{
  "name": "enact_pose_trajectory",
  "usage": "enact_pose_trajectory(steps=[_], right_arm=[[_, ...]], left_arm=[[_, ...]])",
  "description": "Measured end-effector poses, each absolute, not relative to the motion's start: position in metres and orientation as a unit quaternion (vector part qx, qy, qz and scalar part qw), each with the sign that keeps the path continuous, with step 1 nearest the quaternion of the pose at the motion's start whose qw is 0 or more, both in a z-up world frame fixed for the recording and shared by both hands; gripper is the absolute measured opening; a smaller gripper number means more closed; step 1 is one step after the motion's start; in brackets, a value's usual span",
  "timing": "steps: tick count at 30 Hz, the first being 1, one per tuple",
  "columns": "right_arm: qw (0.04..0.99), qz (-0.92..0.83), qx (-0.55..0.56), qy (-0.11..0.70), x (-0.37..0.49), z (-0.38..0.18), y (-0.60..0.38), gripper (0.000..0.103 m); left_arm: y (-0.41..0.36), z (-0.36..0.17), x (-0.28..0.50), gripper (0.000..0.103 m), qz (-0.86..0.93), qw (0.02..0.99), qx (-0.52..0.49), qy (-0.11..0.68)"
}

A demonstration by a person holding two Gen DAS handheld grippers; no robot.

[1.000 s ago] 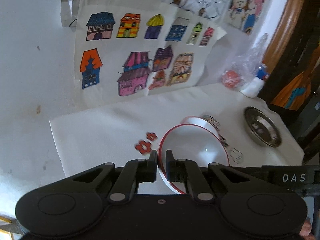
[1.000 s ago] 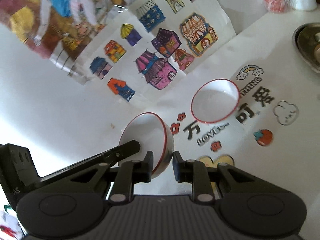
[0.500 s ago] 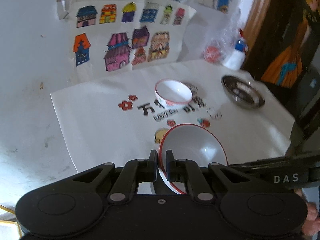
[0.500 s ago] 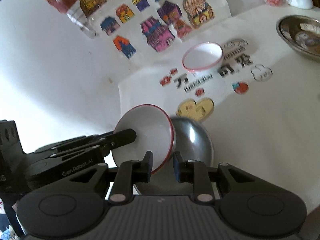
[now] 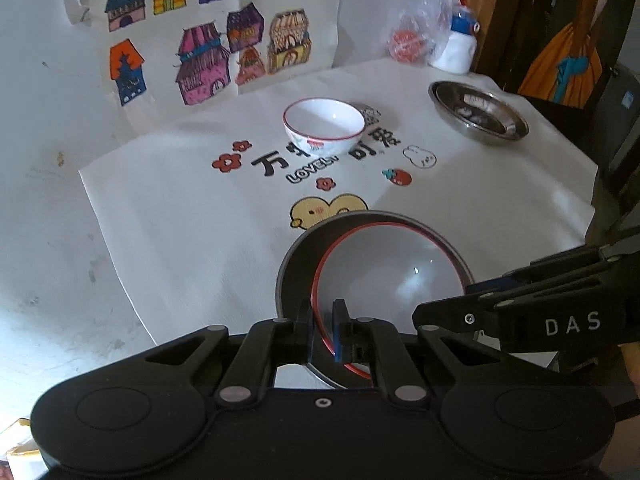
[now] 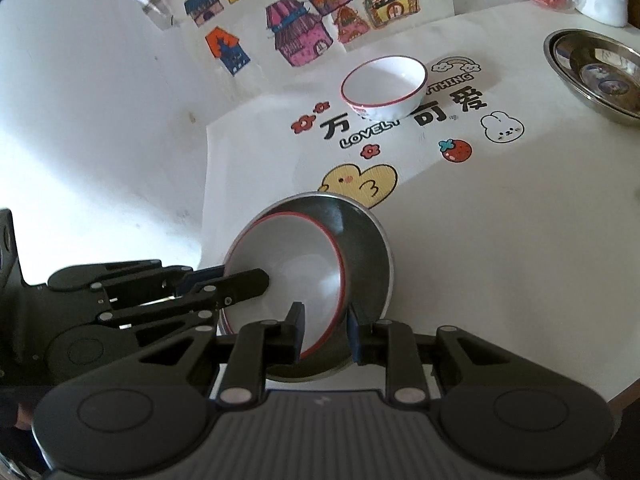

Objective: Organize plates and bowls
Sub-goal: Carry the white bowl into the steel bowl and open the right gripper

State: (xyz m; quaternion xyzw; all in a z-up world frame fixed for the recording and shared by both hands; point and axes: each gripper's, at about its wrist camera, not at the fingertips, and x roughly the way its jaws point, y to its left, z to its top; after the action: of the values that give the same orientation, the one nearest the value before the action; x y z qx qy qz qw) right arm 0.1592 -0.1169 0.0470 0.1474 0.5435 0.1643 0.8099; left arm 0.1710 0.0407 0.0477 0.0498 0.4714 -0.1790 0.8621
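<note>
A white tabletop (image 5: 168, 240) is carrying everything, its surface printed with cartoon flowers, a yellow chick, a strawberry, a rabbit and black lettering. Near its far middle a white bowl with a red rim (image 5: 324, 126) is sitting upright on the lettering. Towards the far right edge a shallow steel plate (image 5: 478, 114) is resting flat, with something small lying in it that is too blurred to tell. At the near edge a steel bowl (image 6: 360, 240) is standing on the tabletop just beside the chick print. At the far right corner a clear plastic bag (image 5: 416, 36) with something red inside is lying next to a white bottle (image 5: 458, 50)
</note>
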Motion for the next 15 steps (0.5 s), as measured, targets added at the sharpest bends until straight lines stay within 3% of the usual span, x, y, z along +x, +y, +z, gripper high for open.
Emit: enact_pose_trajectory(steps=[15], right_arm=[[0.789,0.158,0.079,0.588,0.177,0.049,-0.101,0.028]], left_arm=[[0.031,0.045,0.182,0.013,-0.187,0.839,0.088,0.503]])
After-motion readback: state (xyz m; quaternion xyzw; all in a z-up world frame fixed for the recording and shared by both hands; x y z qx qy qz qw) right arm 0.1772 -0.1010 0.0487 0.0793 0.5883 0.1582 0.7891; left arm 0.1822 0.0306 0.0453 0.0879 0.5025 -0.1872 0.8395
